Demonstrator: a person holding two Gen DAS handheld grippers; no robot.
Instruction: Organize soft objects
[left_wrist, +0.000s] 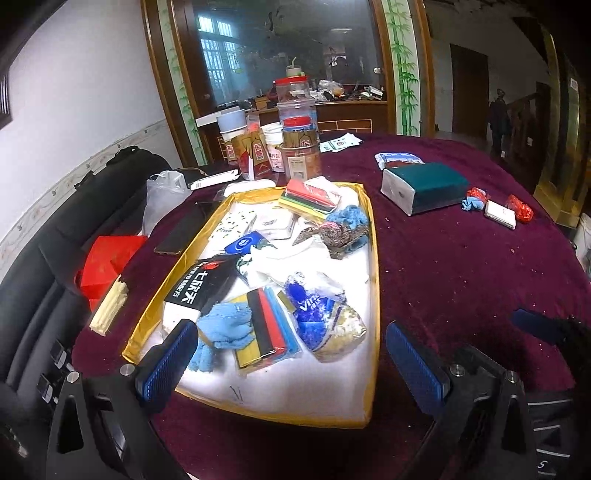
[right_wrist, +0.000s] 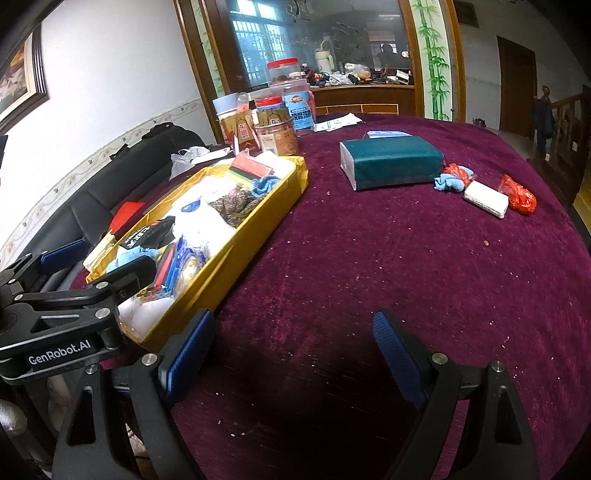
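Note:
A yellow-rimmed tray (left_wrist: 373, 236) (right_wrist: 236, 243) on the maroon tablecloth is piled with soft things: a blue fuzzy cloth (left_wrist: 231, 328), sponge packs (left_wrist: 267, 325), tissue packs and a scouring pad (left_wrist: 340, 234). My left gripper (left_wrist: 291, 360) hovers open over the tray's near end, nothing between its fingers. My right gripper (right_wrist: 293, 354) stands open above bare cloth, right of the tray. A green tissue pack (left_wrist: 424, 186) (right_wrist: 393, 162), a small blue cloth (right_wrist: 448, 182), a white pack (right_wrist: 485, 199) and red bags (right_wrist: 519, 195) lie farther right.
Jars and boxes (left_wrist: 295, 133) (right_wrist: 280, 122) crowd the far side behind the tray. A phone (left_wrist: 183, 230) and a red bag (left_wrist: 107, 266) lie left of the tray by a black sofa (left_wrist: 55, 236). The left gripper's body (right_wrist: 66, 306) shows beside the tray.

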